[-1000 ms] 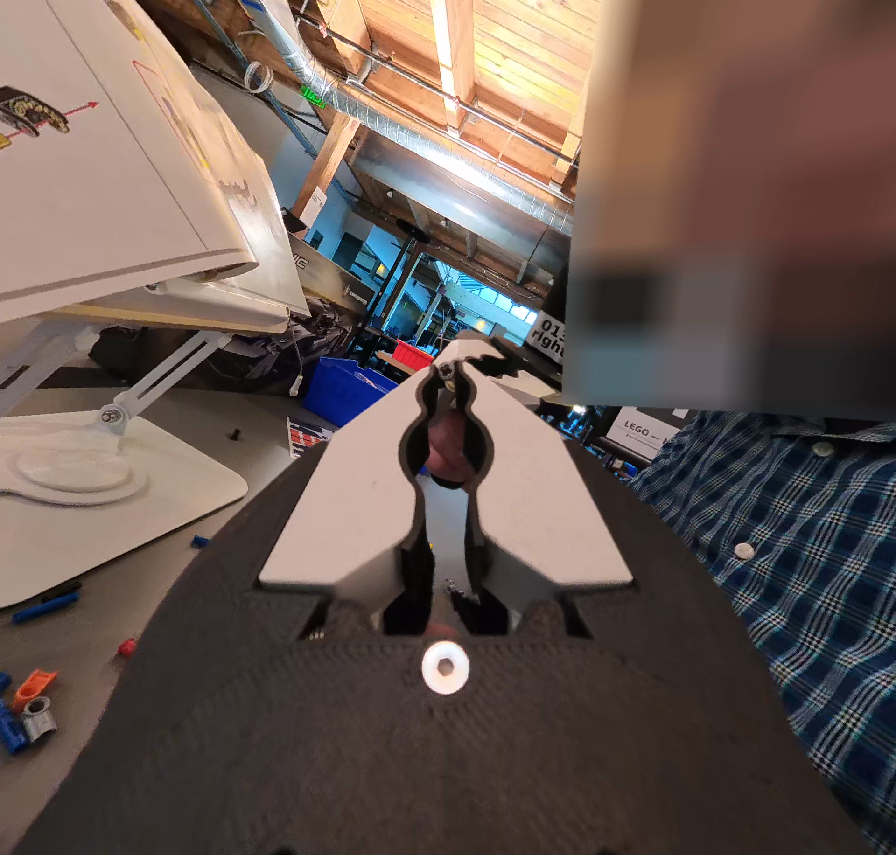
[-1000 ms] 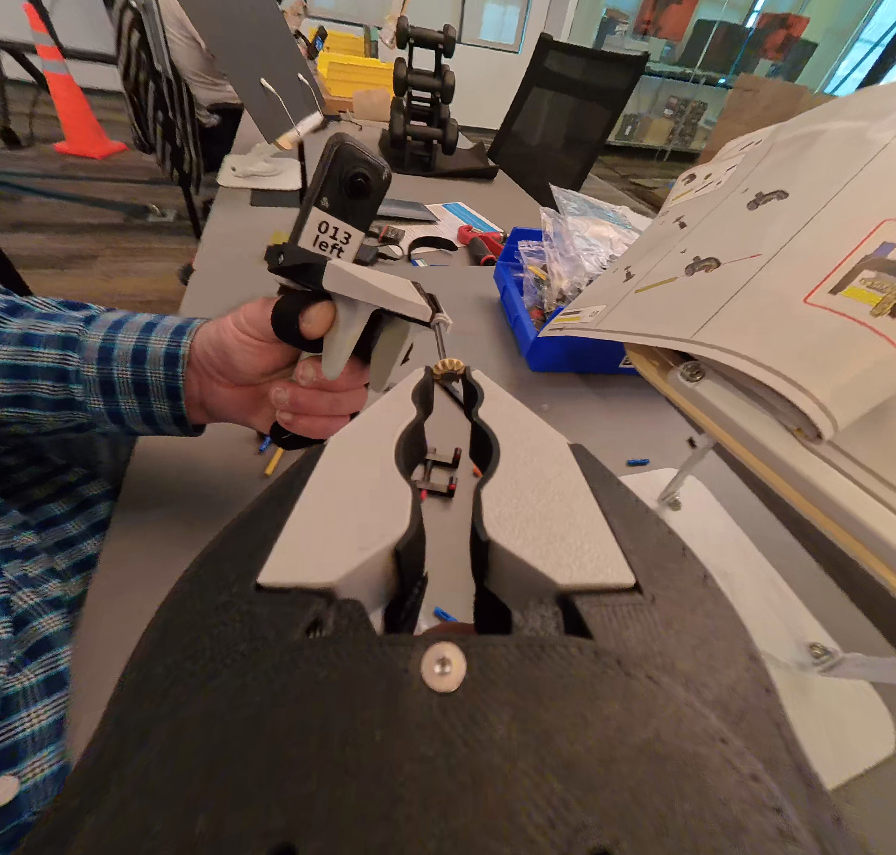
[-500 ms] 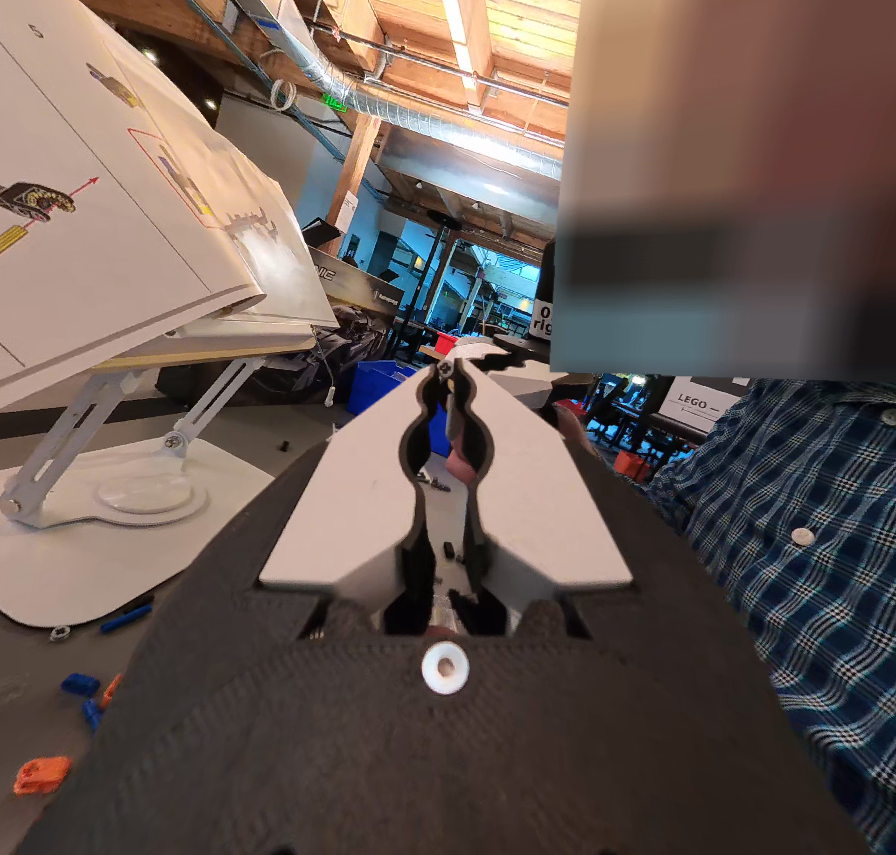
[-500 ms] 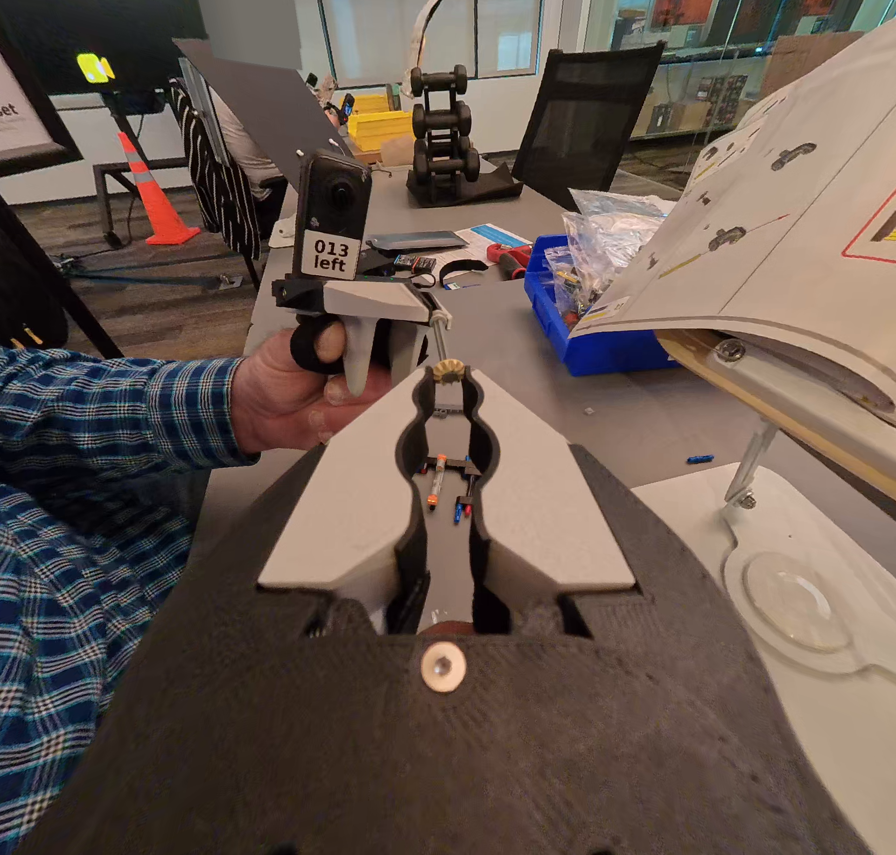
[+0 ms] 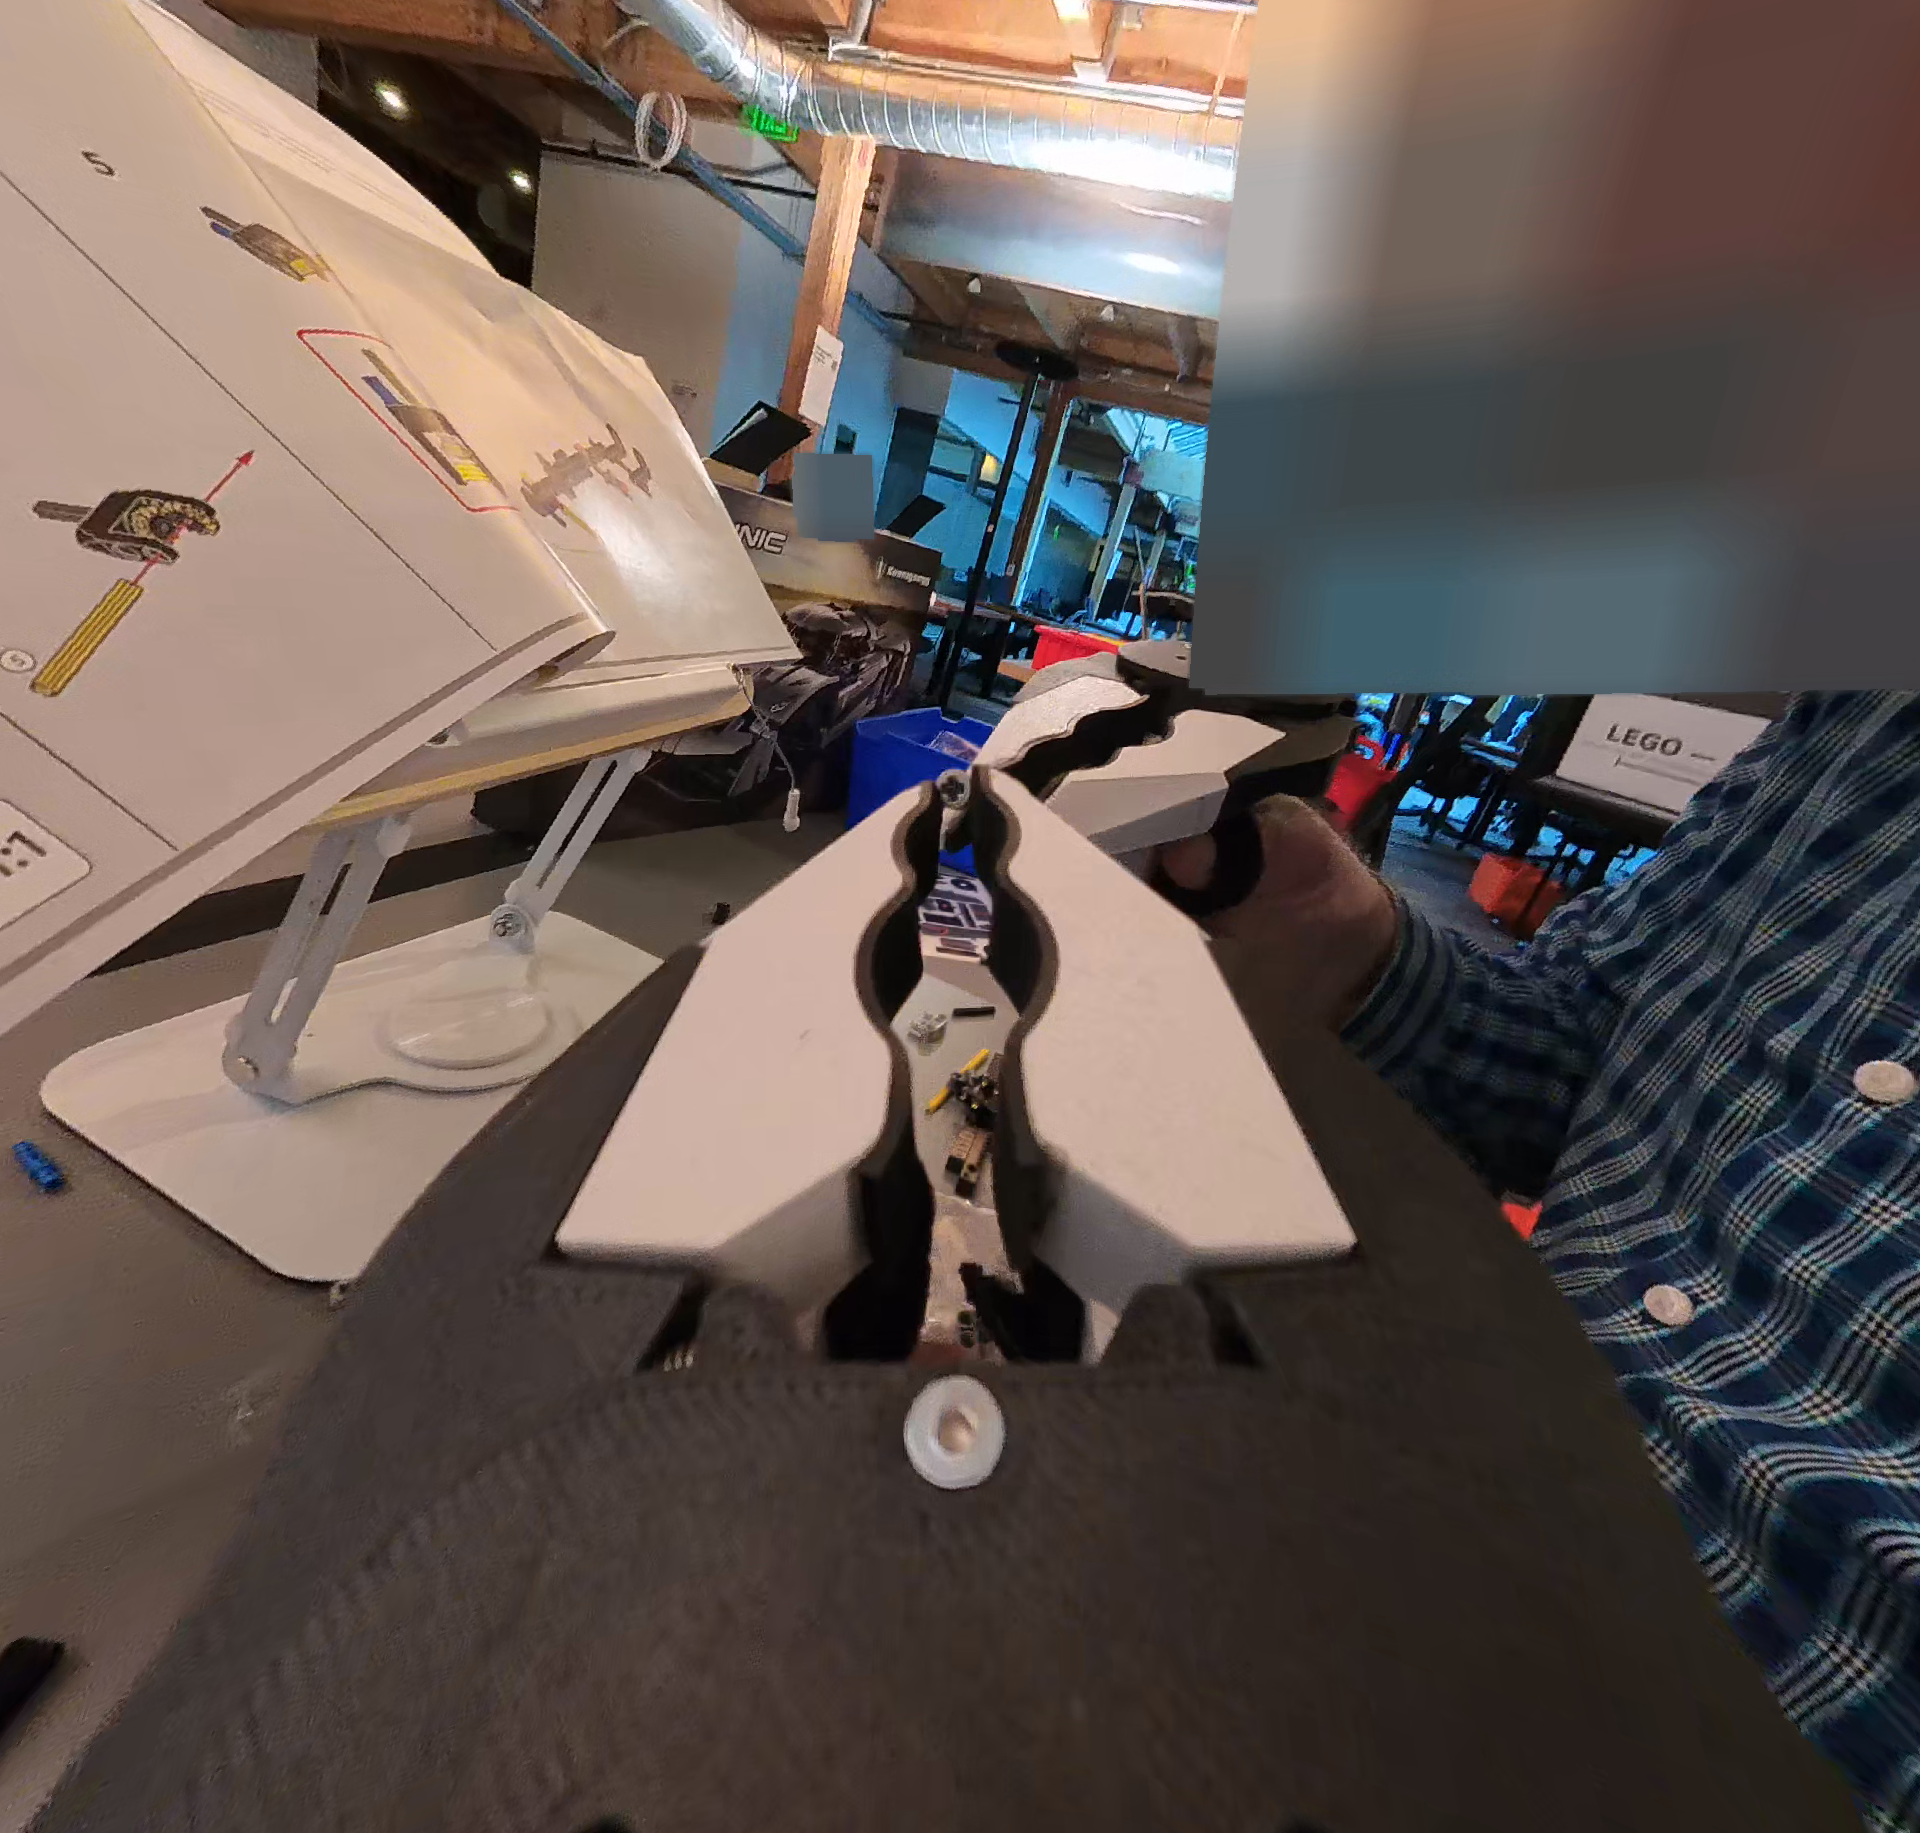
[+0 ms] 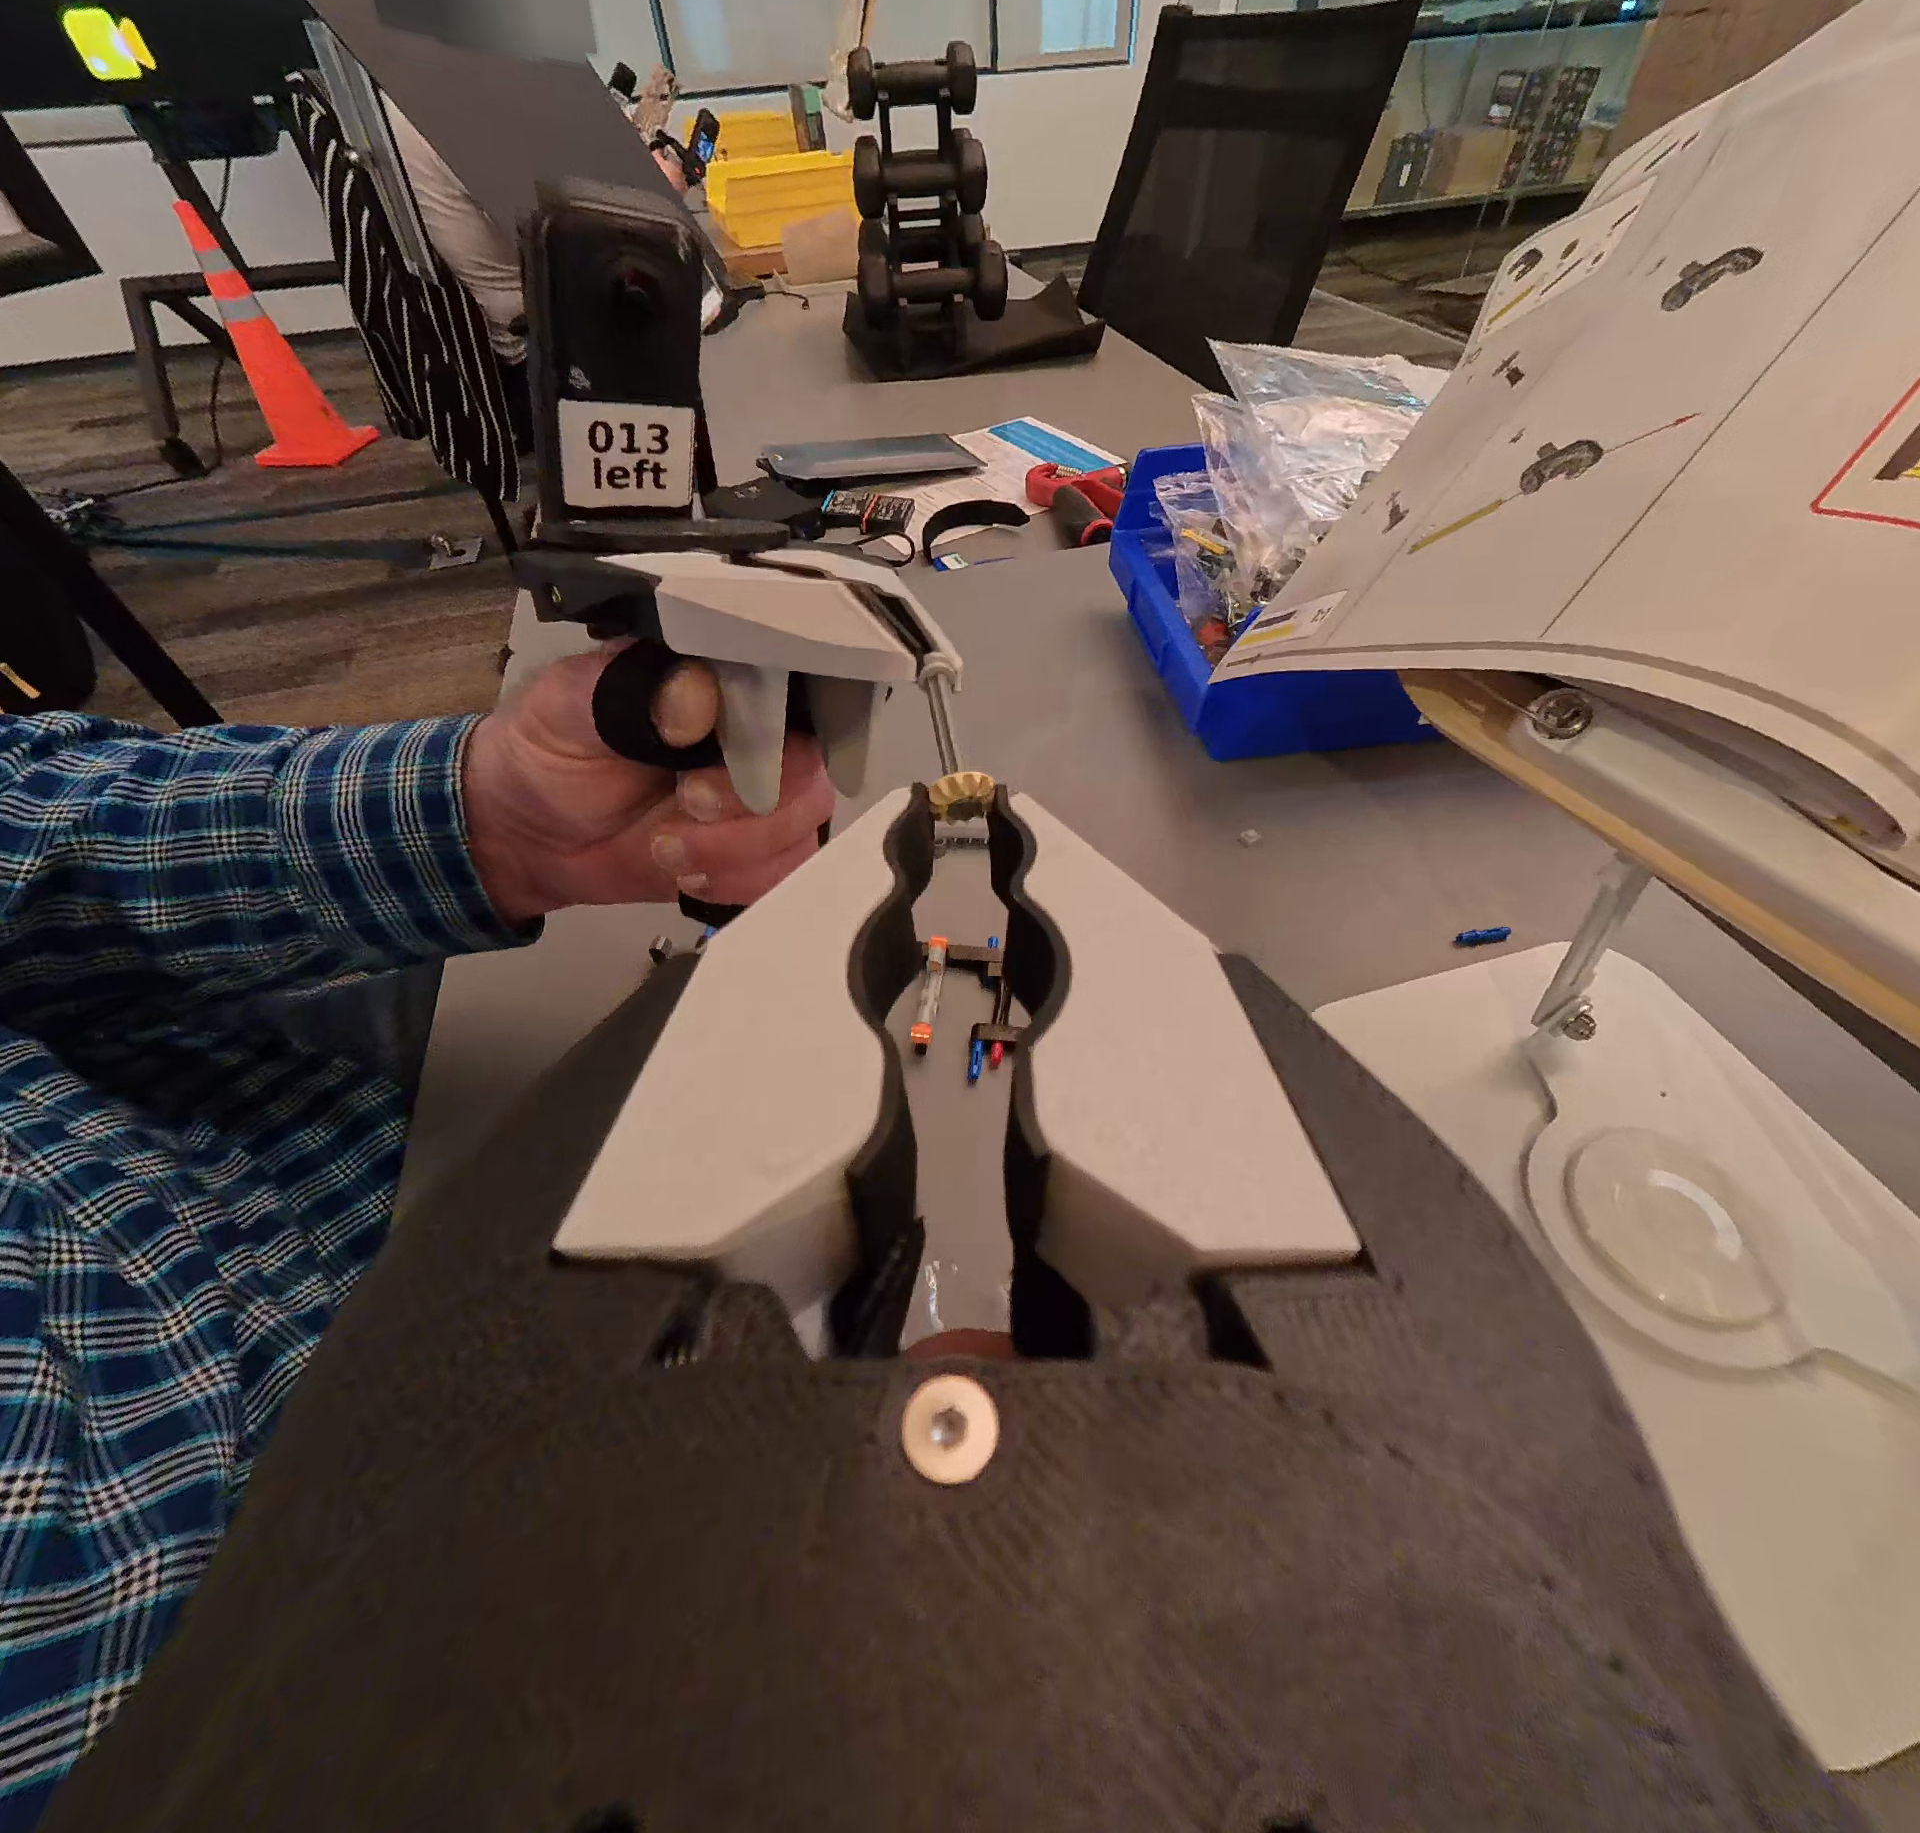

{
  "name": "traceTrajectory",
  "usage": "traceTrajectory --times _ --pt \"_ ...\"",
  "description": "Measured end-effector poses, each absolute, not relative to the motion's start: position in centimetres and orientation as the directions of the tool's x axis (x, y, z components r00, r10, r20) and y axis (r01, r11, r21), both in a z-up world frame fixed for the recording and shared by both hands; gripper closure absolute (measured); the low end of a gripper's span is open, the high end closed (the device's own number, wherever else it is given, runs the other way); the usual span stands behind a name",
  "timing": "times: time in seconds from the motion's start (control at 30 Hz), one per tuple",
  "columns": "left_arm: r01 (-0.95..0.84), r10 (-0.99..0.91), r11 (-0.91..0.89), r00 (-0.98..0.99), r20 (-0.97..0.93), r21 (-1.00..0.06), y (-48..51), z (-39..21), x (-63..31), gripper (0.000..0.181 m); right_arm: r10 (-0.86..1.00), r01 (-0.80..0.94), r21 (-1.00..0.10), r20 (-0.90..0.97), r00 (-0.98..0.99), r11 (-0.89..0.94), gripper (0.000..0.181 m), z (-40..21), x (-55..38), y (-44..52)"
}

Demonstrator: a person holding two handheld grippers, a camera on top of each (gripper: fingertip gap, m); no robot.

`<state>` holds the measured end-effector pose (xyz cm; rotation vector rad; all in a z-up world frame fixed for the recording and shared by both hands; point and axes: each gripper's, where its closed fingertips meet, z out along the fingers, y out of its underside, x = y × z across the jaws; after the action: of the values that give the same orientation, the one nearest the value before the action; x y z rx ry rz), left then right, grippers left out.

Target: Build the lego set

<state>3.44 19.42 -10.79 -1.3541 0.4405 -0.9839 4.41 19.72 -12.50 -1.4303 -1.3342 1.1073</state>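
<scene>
My right gripper [image 6: 958, 815] is shut on a small tan bevel gear [image 6: 956, 796] at its fingertips. My left gripper [image 6: 940, 663], held in a hand [image 6: 582, 807], is shut on a thin grey axle [image 6: 944, 729] that runs down into the gear. In the left wrist view my left gripper [image 5: 961, 796] pinches the axle's cross-shaped end [image 5: 954, 789], and the right gripper [image 5: 992, 755] meets it from behind. Both are held above the grey table [image 6: 1091, 661]. A black frame piece with orange, blue and red pins [image 6: 966, 1004] lies on the table below.
An open instruction booklet [image 6: 1662, 433] rests on a white stand [image 6: 1558, 1264] at the right. A blue bin [image 6: 1247, 713] holds bags of parts. Small loose pieces [image 5: 966, 1087] lie on the table. A blue pin [image 6: 1481, 936] lies near the stand. A dumbbell rack [image 6: 920, 214] stands far back. The grippers are tip to tip, or close to it. My right gripper's tips are some 30 cm from the blue pin [image 6: 1481, 936]. It turns up in the left wrist view [image 5: 44, 1164] as well.
Both grippers have tilted downward, so more of the table shows. The right gripper has drawn nearer to the left gripper. Both holds are unchanged.
</scene>
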Motion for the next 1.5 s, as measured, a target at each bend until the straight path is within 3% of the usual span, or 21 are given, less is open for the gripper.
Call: traceTrajectory --times 0.2,0.87,1.07,1.5 --pt "0.307 -0.783 -0.077 0.570 0.248 -0.949 19.4 -10.9 3.6 0.178 0.997 0.240 -0.968 -0.066 0.034 -0.073 0.173 -13.4 4.2 19.6" --pt "-0.026 -0.801 -0.118 0.593 0.080 -0.993 18.3 -13.4 4.3 0.178 0.997 0.374 -0.927 -0.005 -0.075 0.023 0.174 -15.8 5.0 18.8" --pt "-0.217 -0.821 -0.199 0.570 0.041 -0.956 16.8 -16.9 5.2 0.178 0.990 0.440 -0.897 -0.032 -0.136 0.031 0.173 -18.8 6.0 17.6" --pt "-0.340 -0.802 -0.379 0.585 0.122 -0.860 12.6 -26.2 7.5 0.178 0.968 0.570 -0.819 -0.081 -0.238 0.072 0.173 -27.6 8.4 13.6"
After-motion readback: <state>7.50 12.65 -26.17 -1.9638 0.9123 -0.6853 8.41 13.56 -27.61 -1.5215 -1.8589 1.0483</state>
